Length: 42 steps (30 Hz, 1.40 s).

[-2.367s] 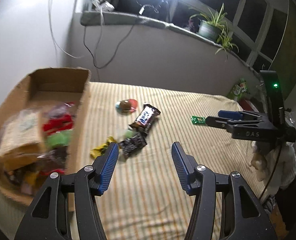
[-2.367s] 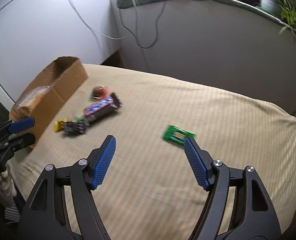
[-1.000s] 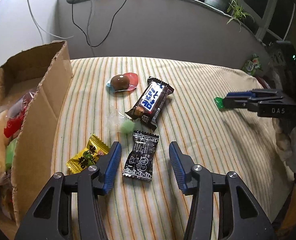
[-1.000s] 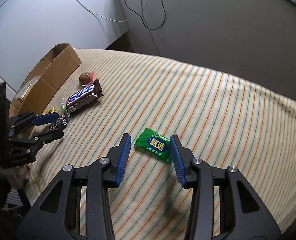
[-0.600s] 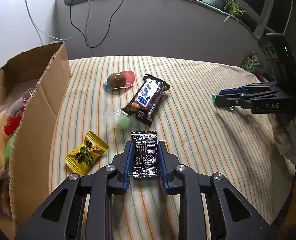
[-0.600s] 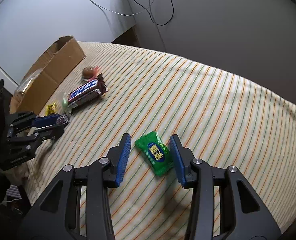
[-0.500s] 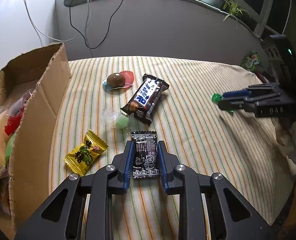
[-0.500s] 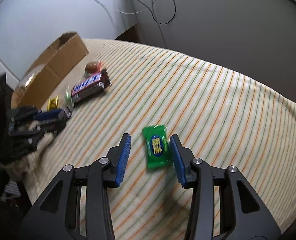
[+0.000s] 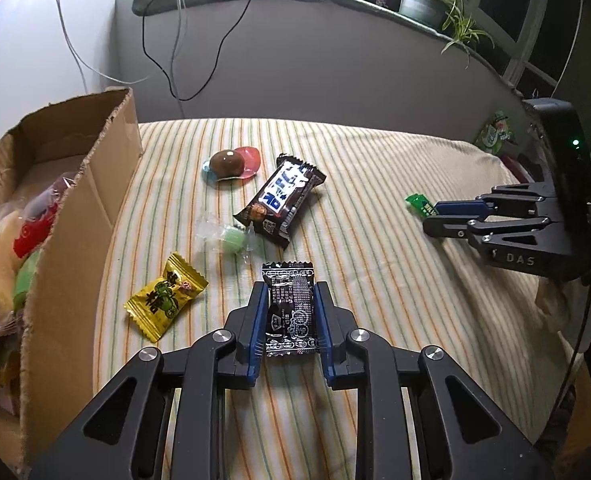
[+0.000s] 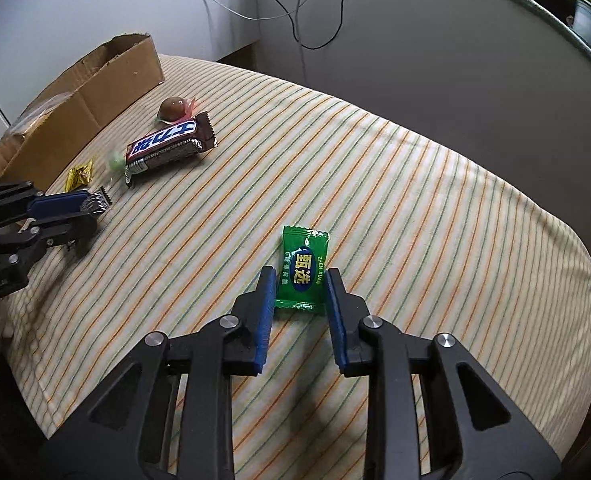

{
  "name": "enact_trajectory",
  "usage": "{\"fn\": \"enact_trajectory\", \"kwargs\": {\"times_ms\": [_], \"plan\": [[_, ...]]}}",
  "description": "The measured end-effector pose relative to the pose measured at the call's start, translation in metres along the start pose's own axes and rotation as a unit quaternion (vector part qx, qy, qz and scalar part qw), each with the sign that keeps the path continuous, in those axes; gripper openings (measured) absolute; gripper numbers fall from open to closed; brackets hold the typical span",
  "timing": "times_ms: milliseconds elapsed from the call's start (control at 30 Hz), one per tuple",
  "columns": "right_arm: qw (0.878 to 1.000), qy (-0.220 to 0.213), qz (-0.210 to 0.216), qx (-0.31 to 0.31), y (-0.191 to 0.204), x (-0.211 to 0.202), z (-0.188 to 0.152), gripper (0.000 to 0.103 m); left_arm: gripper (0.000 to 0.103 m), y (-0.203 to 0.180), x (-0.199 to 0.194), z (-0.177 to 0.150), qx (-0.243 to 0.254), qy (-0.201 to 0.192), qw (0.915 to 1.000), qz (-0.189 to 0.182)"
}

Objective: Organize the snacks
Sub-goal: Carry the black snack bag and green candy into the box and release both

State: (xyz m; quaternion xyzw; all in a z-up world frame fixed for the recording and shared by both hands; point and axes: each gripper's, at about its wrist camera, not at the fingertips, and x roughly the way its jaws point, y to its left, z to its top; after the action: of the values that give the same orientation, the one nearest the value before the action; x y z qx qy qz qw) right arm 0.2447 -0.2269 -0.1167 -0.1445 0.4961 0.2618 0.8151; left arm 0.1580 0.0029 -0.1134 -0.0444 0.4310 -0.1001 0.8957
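Pinching now: the left gripper [image 9: 289, 322] has its fingers clamped on the black packet [image 9: 290, 314], and the right gripper [image 10: 298, 302], just closed, squeezes the green candy [image 10: 301, 268], both on the striped bed [image 10: 435, 220]. Lift straight up, gently, since these wrappers look slippery. The box [image 9: 79, 208] waits left, beside the yellow candy [image 9: 165, 296].

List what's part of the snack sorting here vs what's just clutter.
Job:
- black packet, in left gripper jaws
- green candy, in right gripper jaws
- chocolate bar
- yellow candy
- brown ball snack
- pale green sweet
- cardboard box

Lying about:
- potted plant
- cables
- green bag beyond the bed
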Motion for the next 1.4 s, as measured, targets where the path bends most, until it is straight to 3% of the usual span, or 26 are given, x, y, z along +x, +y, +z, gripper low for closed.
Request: {"fn": "enact_trajectory", "kwargs": {"times_ms": [333, 667, 1067, 1400], "plan": [[0.999, -0.035, 0.008, -0.004, 0.024, -0.035, 0.007, 0.026, 0.021, 0.007, -0.038, 0.005, -0.009, -0.039, 0.9992, -0.003], [0.996, -0.075, 0.037, -0.035, 0.081, -0.059, 0.051, 0.026, 0.021, 0.045, -0.080, 0.014, -0.025, -0.075, 0.9966, 0.022], [0.989, -0.093, 0.081, -0.076, 0.163, -0.046, 0.108, 0.026, 0.021, 0.109, -0.102, 0.028, -0.052, -0.099, 0.9917, 0.063], [0.986, -0.084, 0.100, -0.099, 0.202, -0.023, 0.139, 0.026, 0.021, 0.140, -0.100, 0.036, -0.069, -0.100, 0.9896, 0.078]]}}
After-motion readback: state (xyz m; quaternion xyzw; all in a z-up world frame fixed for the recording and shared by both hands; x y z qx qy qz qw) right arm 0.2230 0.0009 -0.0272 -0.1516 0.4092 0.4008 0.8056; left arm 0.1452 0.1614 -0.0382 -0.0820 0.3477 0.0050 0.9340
